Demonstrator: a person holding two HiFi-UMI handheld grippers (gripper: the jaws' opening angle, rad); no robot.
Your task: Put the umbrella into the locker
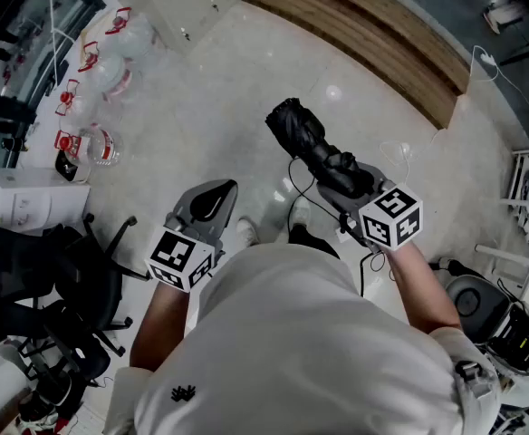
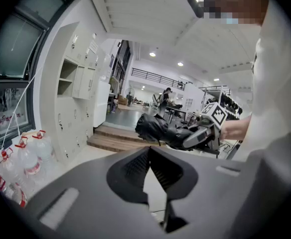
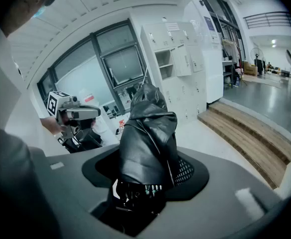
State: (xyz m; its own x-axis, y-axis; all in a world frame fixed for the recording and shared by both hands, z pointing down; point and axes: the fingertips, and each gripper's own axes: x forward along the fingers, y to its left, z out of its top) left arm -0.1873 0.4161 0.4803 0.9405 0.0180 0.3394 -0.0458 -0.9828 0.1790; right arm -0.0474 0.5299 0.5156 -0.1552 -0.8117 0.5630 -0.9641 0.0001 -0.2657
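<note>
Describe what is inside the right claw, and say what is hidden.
The right claw grips a folded black umbrella between its jaws. Loose fabric drapes over most of the ribbed pads and the umbrella's near end, so the handle cannot be seen.

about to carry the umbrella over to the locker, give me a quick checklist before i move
1. Right gripper clamped on the umbrella: ok.
2. Umbrella folded up: ok.
3. Left gripper free, jaws together on nothing: ok.
4. Open compartment available in the lockers: ok.
5. Room inside that compartment: cannot tell.
6. Water bottles near the lockers clear of the route: cannot tell.
</note>
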